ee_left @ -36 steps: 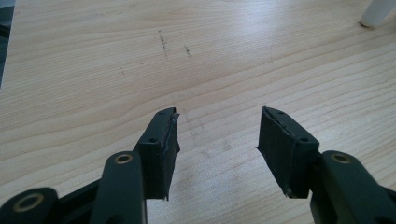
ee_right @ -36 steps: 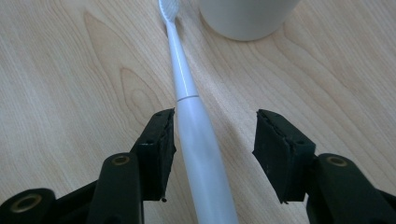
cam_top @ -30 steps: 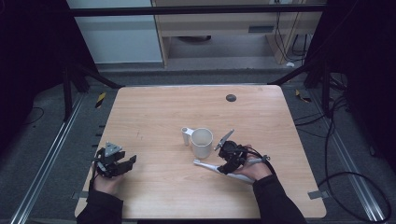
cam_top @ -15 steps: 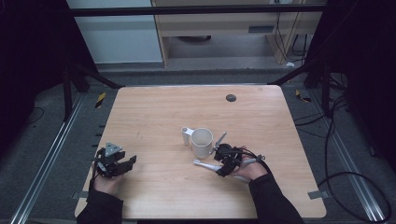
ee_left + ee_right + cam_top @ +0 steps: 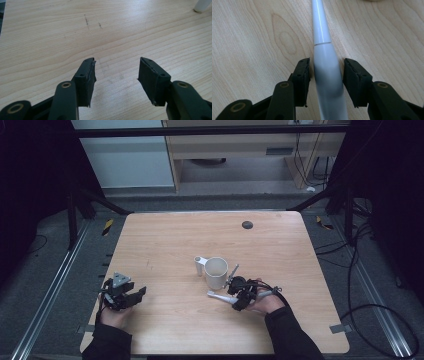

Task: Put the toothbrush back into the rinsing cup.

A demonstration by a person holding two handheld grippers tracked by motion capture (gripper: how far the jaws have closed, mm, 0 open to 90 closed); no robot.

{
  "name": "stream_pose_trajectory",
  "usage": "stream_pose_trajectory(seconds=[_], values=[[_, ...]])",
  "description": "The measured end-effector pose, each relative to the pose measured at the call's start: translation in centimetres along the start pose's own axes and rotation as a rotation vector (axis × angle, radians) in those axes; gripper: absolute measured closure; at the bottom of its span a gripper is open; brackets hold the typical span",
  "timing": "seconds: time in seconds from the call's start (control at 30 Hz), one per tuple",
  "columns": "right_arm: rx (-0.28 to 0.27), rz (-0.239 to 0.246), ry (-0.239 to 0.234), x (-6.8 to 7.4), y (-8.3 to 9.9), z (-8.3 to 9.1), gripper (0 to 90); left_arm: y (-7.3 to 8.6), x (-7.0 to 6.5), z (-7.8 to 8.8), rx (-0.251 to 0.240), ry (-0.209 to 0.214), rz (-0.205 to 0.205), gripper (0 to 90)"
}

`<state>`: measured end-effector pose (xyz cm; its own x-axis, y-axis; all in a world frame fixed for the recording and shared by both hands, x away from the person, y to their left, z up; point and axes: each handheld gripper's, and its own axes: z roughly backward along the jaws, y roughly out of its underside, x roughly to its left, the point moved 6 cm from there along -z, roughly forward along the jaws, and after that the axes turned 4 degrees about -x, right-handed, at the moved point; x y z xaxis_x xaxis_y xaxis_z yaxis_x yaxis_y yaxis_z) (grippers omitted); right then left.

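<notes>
Right claw (image 5: pixel 326 71) closing round white plastic toothbrush-like handle (image 5: pixel 325 65) lying on wood worktop (image 5: pixel 165 240) nr front edge; pads not yet pressing. Lift + white mug (image 5: pixel 216 272) step left. Left claw (image 5: pixel 117 72) open, empty.

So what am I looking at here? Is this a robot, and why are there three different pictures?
No robot arm: a person sits at a wooden table holding a two-jawed tool in each hand. The high view looks down from above. The other two pictures come from small cameras riding on each tool, looking along its black jaws. The left hand-held gripper stands open over bare wood. The right hand-held gripper has been closing its jaws around a white toothbrush-like handle lying on the table; slim gaps remain on both sides, so it is not yet gripped. A white cup stands just beyond it.
</notes>
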<state>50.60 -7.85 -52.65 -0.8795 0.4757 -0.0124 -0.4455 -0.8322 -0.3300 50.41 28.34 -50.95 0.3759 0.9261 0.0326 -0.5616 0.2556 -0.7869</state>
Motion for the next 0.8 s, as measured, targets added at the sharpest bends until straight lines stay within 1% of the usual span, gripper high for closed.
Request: stream_pose_trajectory(seconds=[0.2,0.33,0.43,0.63,0.7,0.8], values=[[0.012,-0.001,0.004,0.02,0.11,0.05,56.2,0.00,0.00,0.00,0.000,0.000,0.000,46.5],[0.023,0.005,0.003,0.08,0.13,0.11,62.5,0.00,0.00,-0.01,0.001,0.000,-0.001,46.5],[0.030,0.002,0.003,0.11,0.12,0.15,65.5,-0.01,-0.01,0.00,0.000,0.000,-0.001,46.5],[0.027,-0.007,0.010,0.06,0.15,0.19,67.0,-0.01,-0.01,0.00,0.001,0.000,0.000,46.6],[0.023,-0.011,-0.006,0.14,0.17,0.21,67.1,-0.01,-0.01,0.00,0.001,0.000,-0.001,46.6],[0.007,-0.012,-0.012,0.34,0.16,0.49,67.1,-0.01,-0.01,0.00,0.001,0.000,0.001,46.7]])
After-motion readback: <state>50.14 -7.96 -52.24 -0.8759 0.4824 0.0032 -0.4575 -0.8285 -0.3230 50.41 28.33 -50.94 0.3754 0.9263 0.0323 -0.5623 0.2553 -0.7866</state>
